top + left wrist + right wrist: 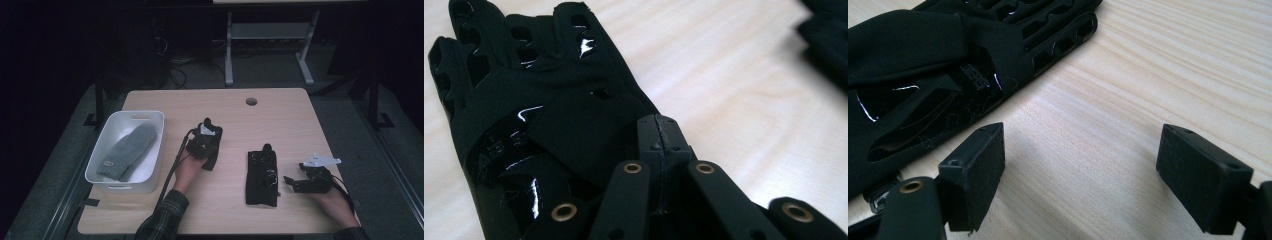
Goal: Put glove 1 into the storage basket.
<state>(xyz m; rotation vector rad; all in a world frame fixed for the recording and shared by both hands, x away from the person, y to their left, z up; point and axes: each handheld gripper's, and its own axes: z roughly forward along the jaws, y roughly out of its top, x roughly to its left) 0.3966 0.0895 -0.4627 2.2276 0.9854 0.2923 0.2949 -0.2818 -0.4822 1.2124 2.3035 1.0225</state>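
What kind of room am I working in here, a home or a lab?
Most likely a lab or recording workspace, not a home. A bare wooden table with a cable hole stands on grey carpet in a darkened room, with loose cables on the floor behind it and the metal legs of a second bench beyond.

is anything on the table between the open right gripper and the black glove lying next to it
Nothing visible. The right gripper sits with its jaws apart just right of the black glove, and the right gripper view shows bare wood of the table between its pads and the glove's edge. The left gripper is off to the glove's left.
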